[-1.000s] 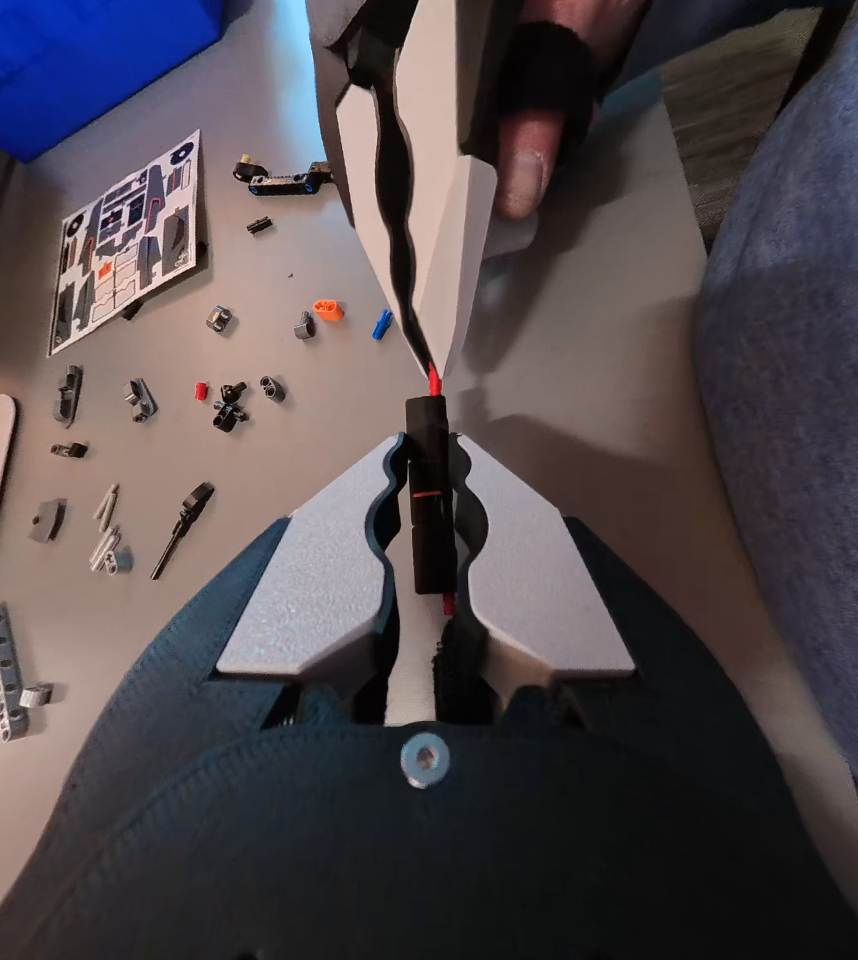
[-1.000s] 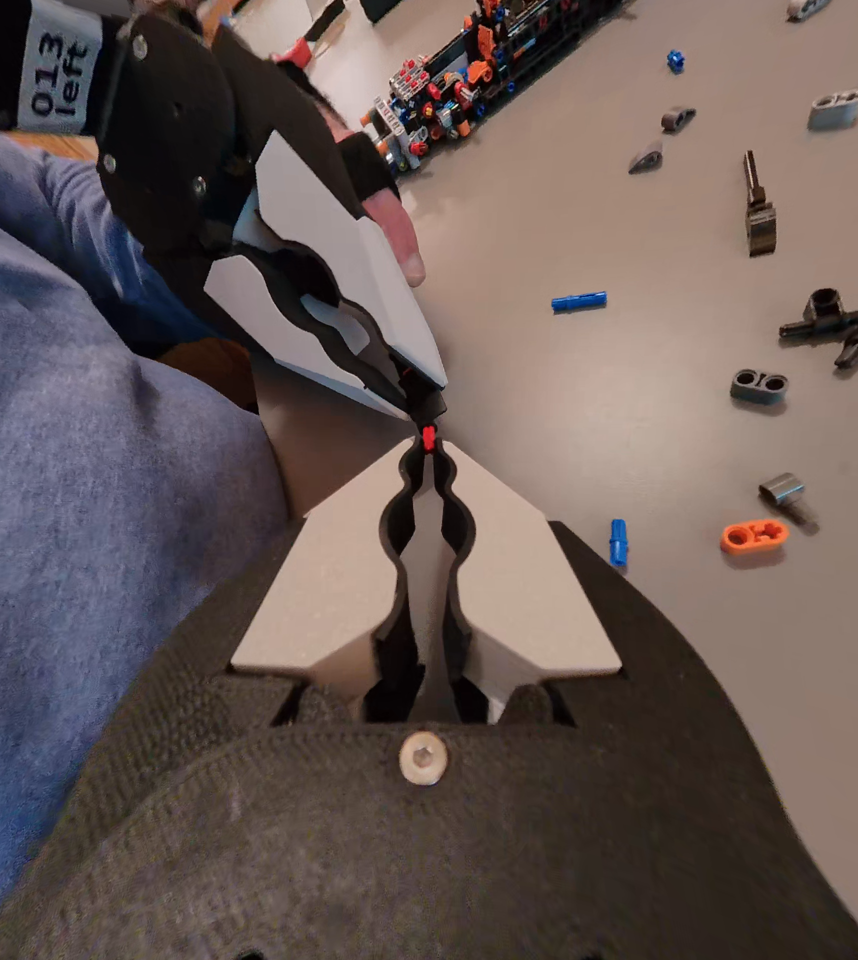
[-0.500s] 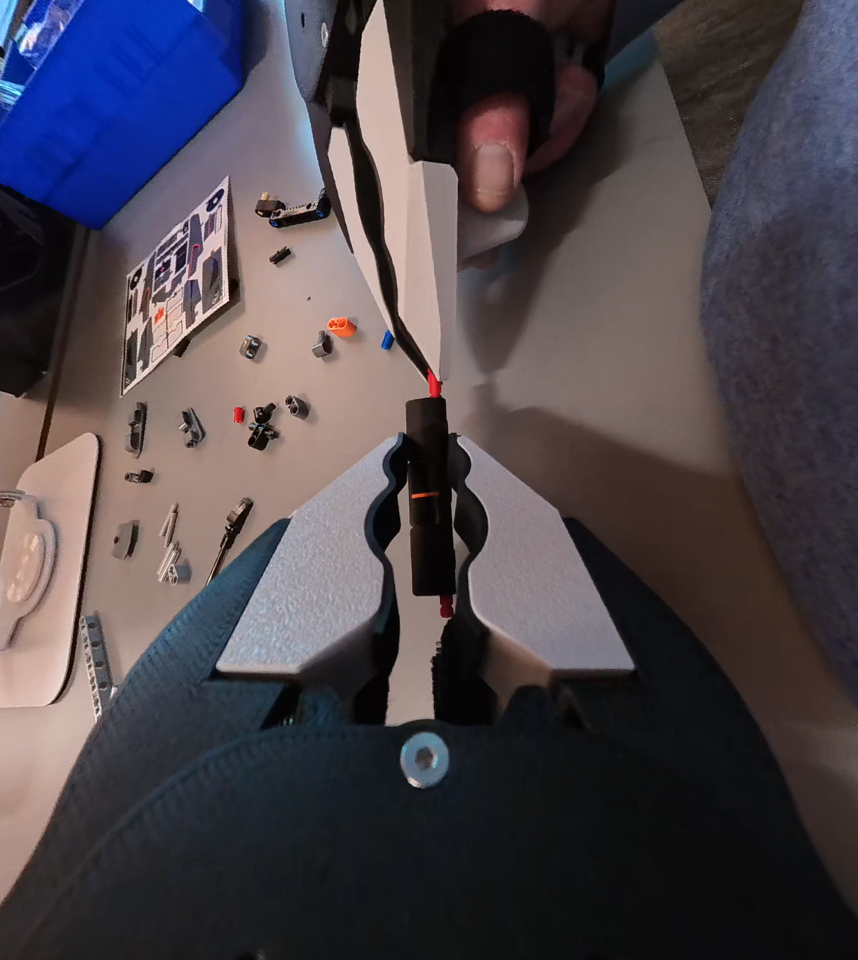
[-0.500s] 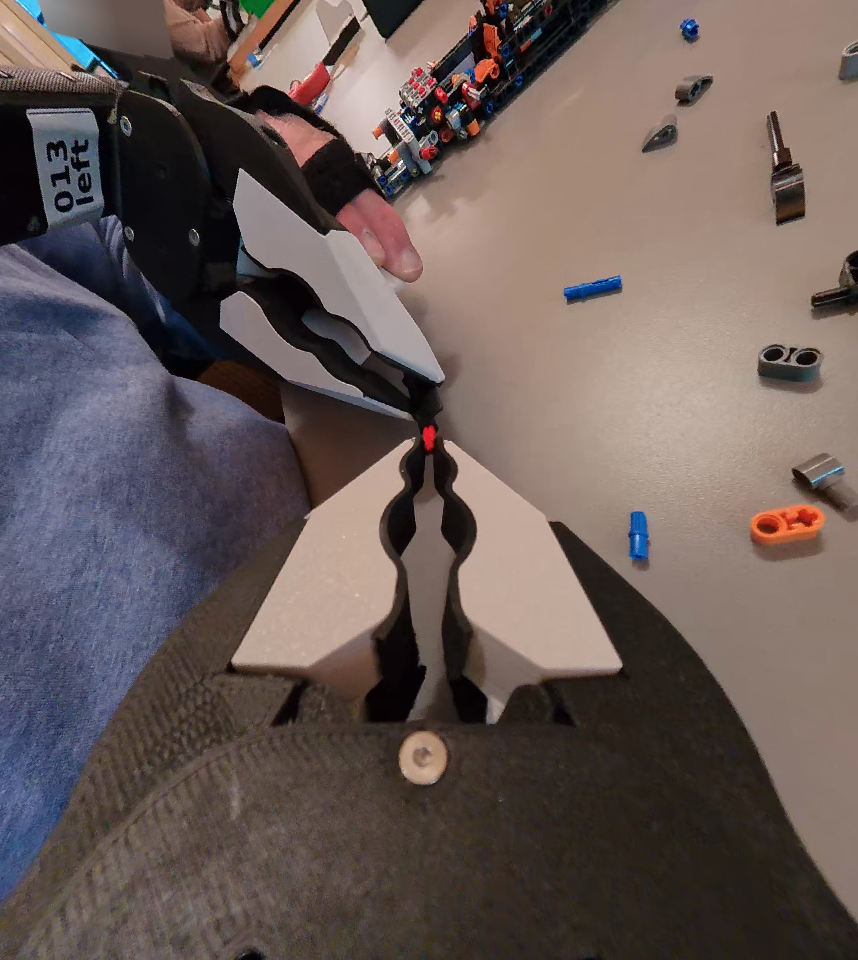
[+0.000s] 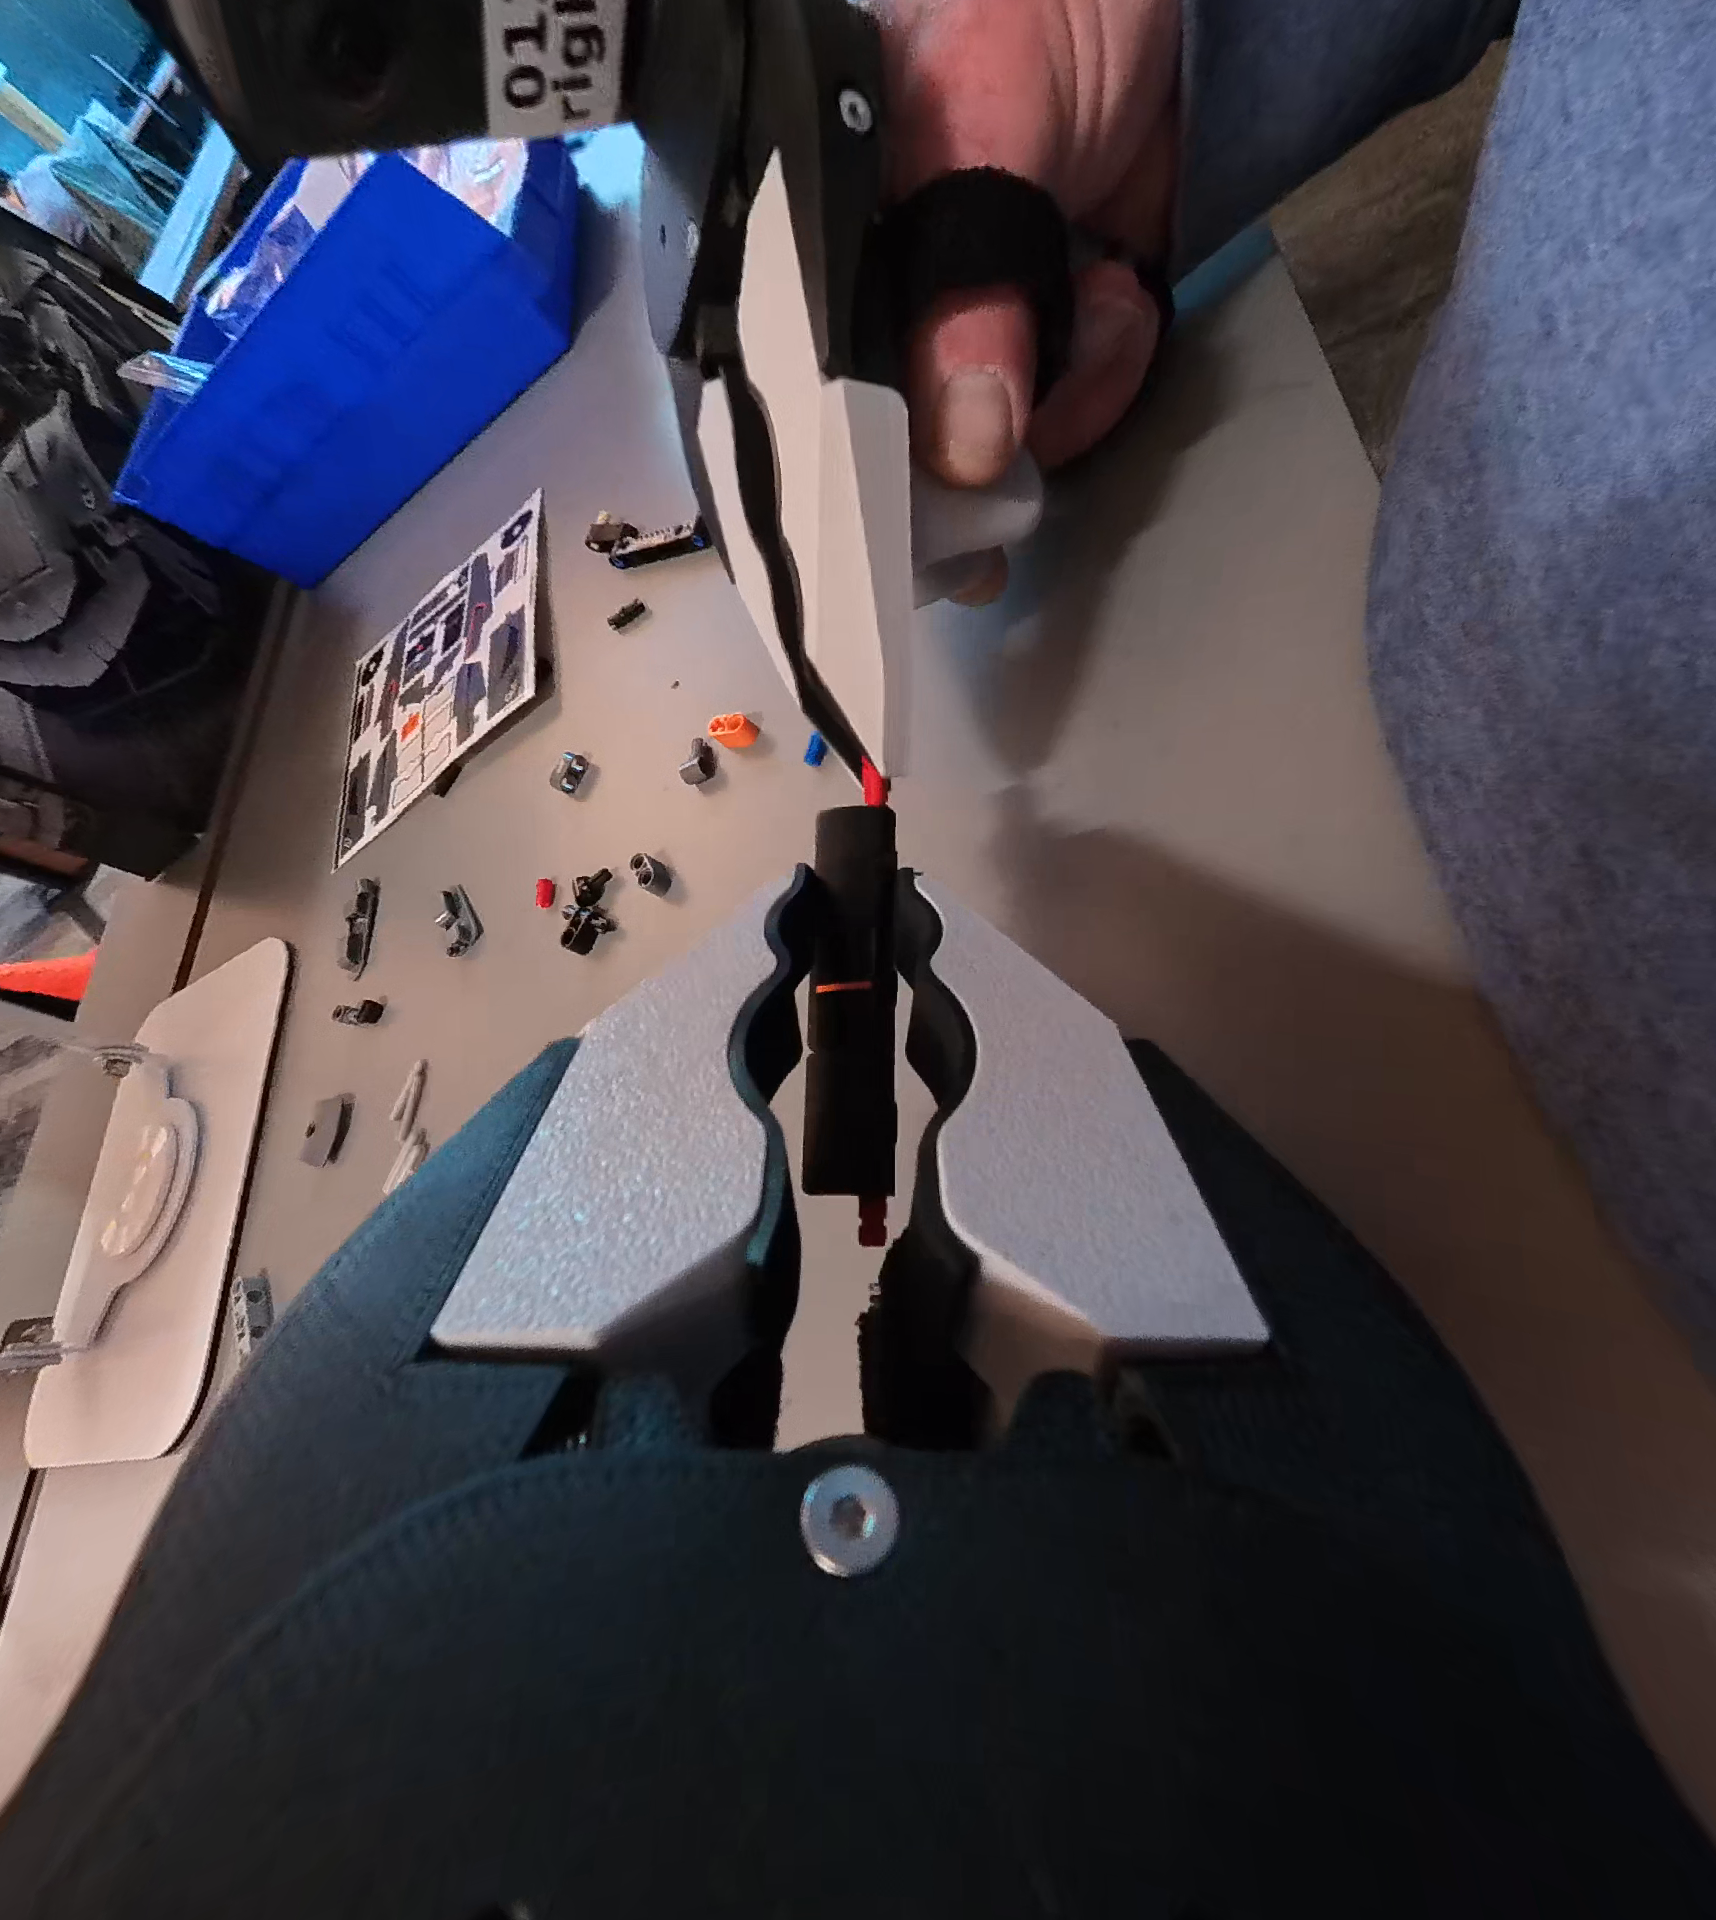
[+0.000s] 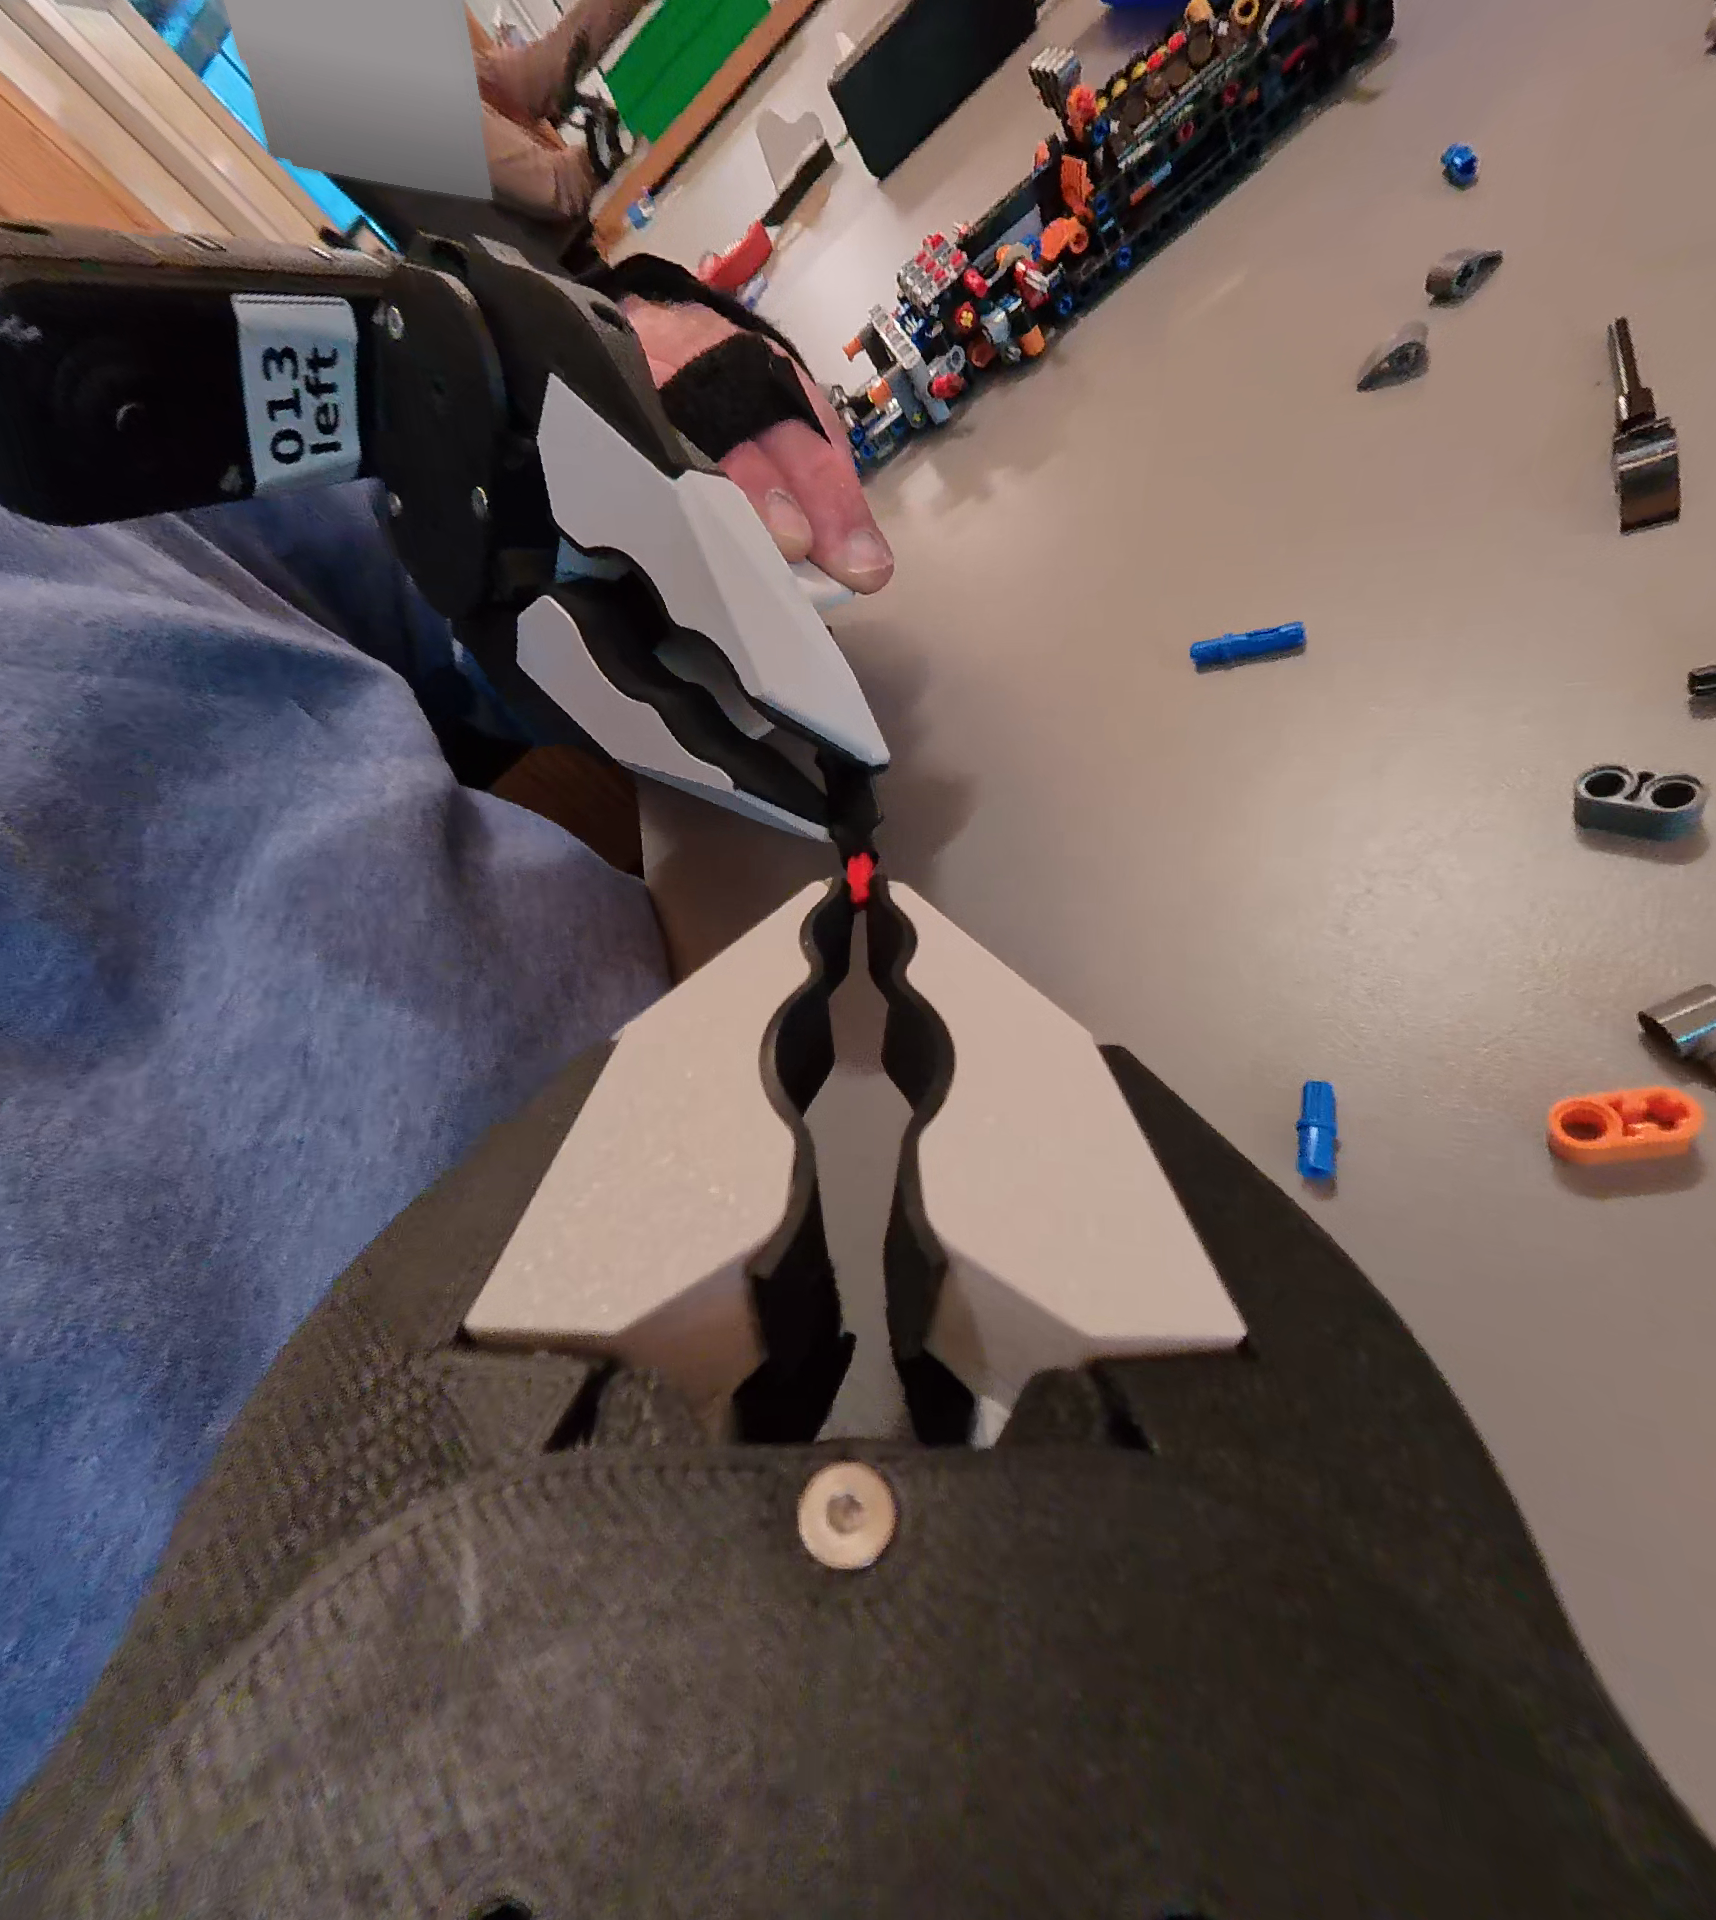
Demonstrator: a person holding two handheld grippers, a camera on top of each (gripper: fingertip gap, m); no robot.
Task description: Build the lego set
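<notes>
My left gripper (image 5: 852, 894) is shut on a black cylindrical lego assembly (image 5: 849, 997) threaded on a red axle, held above the grey table. The axle's far end (image 5: 873, 781) sticks out of the black piece, and its near end shows between my fingers. My right gripper (image 6: 862, 896) is shut on that red axle tip (image 6: 860, 875). The right gripper (image 5: 869, 764) comes in from above in the left wrist view. In the right wrist view the left gripper (image 6: 849, 795) comes in from the upper left with the black piece (image 6: 852, 805).
Loose lego parts lie on the table (image 6: 1249, 883): an orange link (image 6: 1625, 1125), blue pins (image 6: 1247, 642), dark connectors (image 6: 1639, 800). A long built lego assembly (image 6: 1093, 218) stands at the back. A sticker sheet (image 5: 443, 681), a blue bin (image 5: 345, 343) and a grey plate (image 5: 158, 1195) are at left. A blue-clothed leg (image 6: 158, 935) is close by.
Both grippers have stayed joined on the axle and tilted up together, so more of the room and the far table shows. The grips have not changed.
</notes>
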